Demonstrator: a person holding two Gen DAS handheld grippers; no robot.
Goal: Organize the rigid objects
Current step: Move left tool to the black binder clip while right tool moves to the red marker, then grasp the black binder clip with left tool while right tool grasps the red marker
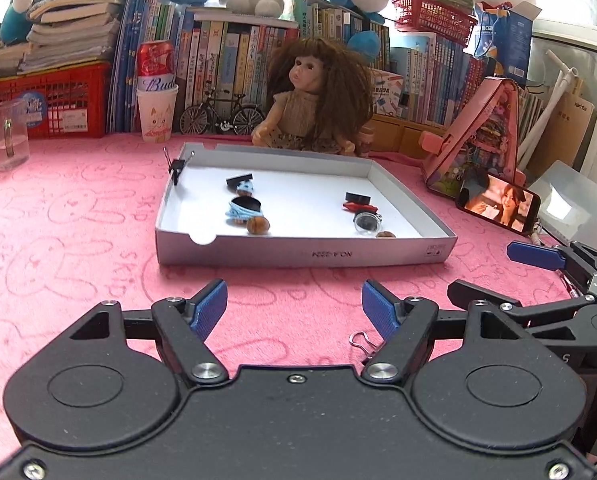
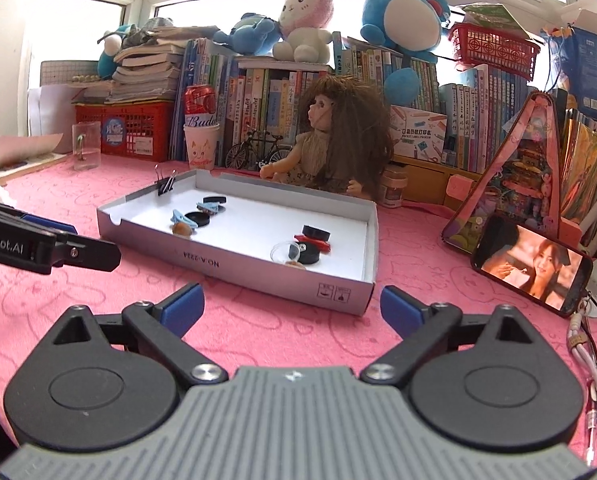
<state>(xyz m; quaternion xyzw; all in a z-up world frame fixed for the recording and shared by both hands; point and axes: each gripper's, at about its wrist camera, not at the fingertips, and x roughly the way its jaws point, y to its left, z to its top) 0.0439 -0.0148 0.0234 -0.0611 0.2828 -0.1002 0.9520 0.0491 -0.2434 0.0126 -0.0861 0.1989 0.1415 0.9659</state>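
the white cardboard tray [image 1: 258, 250] lies on the pink cloth [image 1: 58, 220], and it is the landmark for the rest. on the tray's far left corner a black binder clip [image 1: 177, 167] is clamped on the wall, handles up. inside the tray, on the left part, lie 2 blue clips [image 1: 244, 209] with black round discs and 1 walnut [image 1: 258, 225] next to them, close to the front wall. on the right part of the tray lie a red clip [image 1: 358, 207], a black disc, a small clear round case [image 1: 364, 222] and another walnut [image 1: 385, 235]. behind the tray sits a doll [image 1: 318, 96] with brown hair, and to the right of the tray a phone [image 1: 498, 203] leans with its screen lit. the left gripper [image 1: 294, 310] is in front of the tray, its blue pads apart and nothing between them; a small silver binder clip [image 1: 363, 341] lies on the cloth just beside its right finger. the right gripper [image 2: 292, 312] is in front of the tray's near right corner, spread wide and holding nothing.
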